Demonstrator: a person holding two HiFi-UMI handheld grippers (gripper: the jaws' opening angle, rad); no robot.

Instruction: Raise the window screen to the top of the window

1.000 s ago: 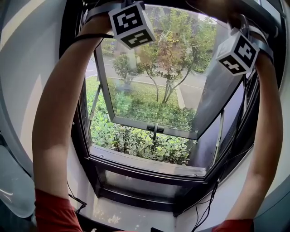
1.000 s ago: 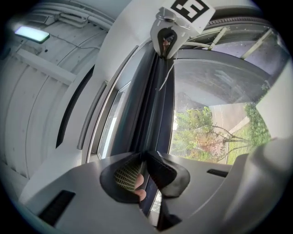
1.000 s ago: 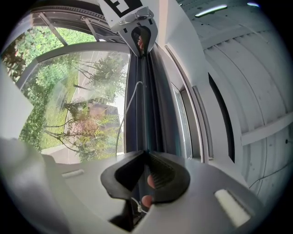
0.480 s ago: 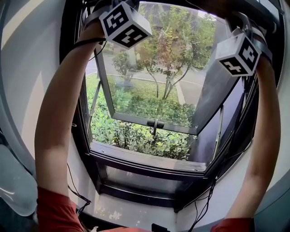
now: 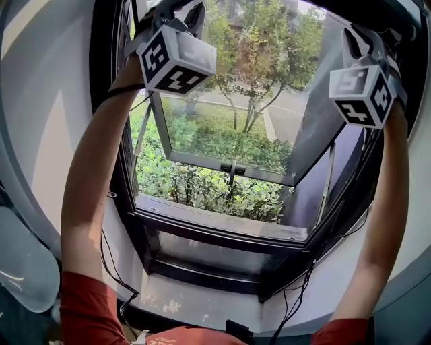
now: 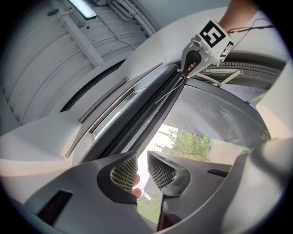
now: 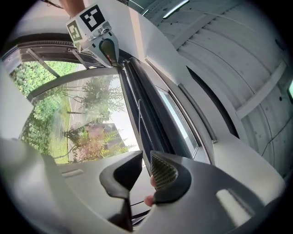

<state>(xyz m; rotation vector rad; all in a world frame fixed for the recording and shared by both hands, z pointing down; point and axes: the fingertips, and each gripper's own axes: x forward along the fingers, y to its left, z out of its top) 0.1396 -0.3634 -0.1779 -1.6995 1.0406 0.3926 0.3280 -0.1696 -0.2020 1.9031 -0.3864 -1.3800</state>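
Note:
The window screen's dark bar (image 6: pixel 147 107) lies folded along the top of the window frame, also seen in the right gripper view (image 7: pixel 143 114), with a thin cord hanging beside it. Both arms reach up to the frame's top corners. My left gripper (image 6: pixel 143 169) points up along the bar from the left end (image 5: pixel 176 12), its jaws a narrow gap apart with nothing between them. My right gripper (image 7: pixel 146 167) is at the right end (image 5: pixel 369 37). Its jaws have just been opening and hold nothing.
The glass sash (image 5: pixel 229 128) is pushed outward over shrubs and trees. Below it lie the grey sill (image 5: pixel 222 226) and a lower black frame (image 5: pixel 202 269). Cables (image 5: pixel 300 293) hang at the lower right. Curved white wall flanks both sides.
Both grippers have come down a little from the top of the frame and rolled, their marker cubes showing different faces. The right jaws stand a bit wider.

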